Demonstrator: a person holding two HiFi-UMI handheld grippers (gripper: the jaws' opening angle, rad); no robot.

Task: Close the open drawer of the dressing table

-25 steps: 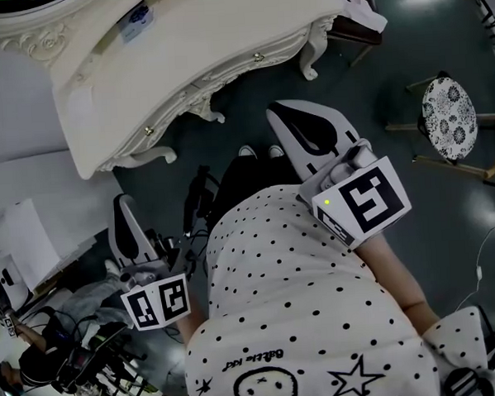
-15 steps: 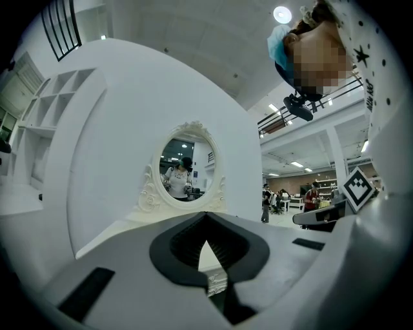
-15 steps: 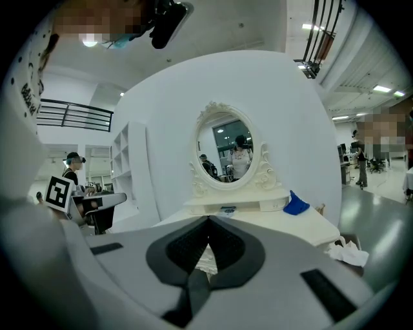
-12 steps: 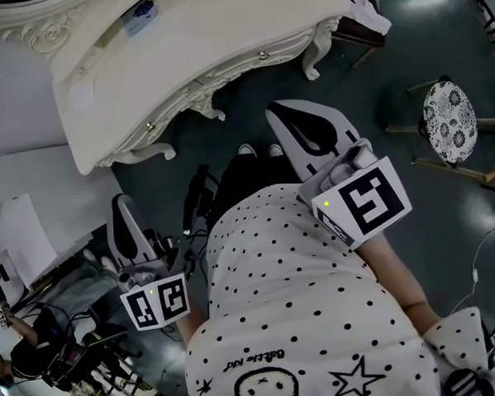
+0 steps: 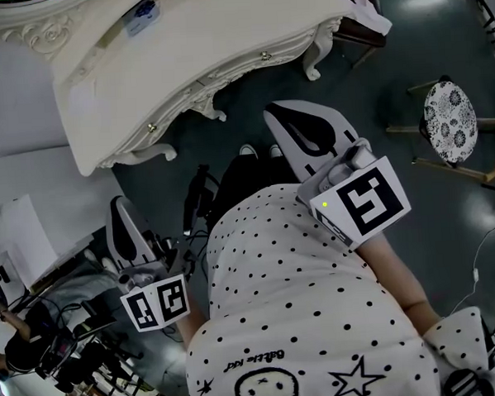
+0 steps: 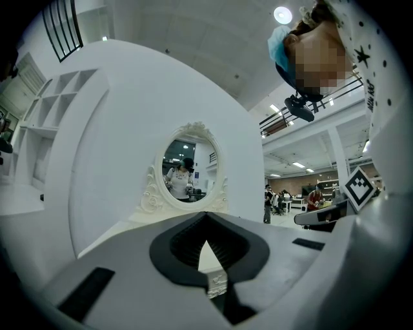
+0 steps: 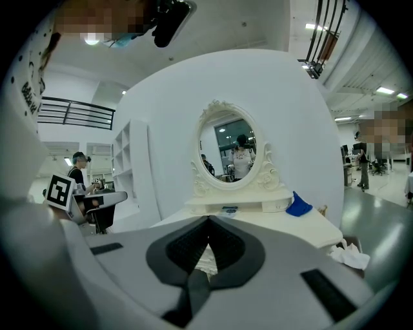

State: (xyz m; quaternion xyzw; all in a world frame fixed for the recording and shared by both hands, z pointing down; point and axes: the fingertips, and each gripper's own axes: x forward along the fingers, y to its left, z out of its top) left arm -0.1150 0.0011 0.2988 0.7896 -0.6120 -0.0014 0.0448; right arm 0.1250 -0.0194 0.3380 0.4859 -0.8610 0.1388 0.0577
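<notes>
The drawer (image 5: 253, 62) lies in the near front of the dressing table (image 5: 181, 39), at the far left of the scene. It looks roughly flush from this steep angle, though that is hard to judge. On the surface (image 7: 284, 222) a blue cloth (image 7: 298, 205) rests right of the oval mirror (image 7: 229, 151). The left tool (image 5: 120, 201) and right tool (image 5: 269, 111) both point at the table, well apart from it, each with jaws together on nothing. A stool (image 5: 449, 120) stands far right.
</notes>
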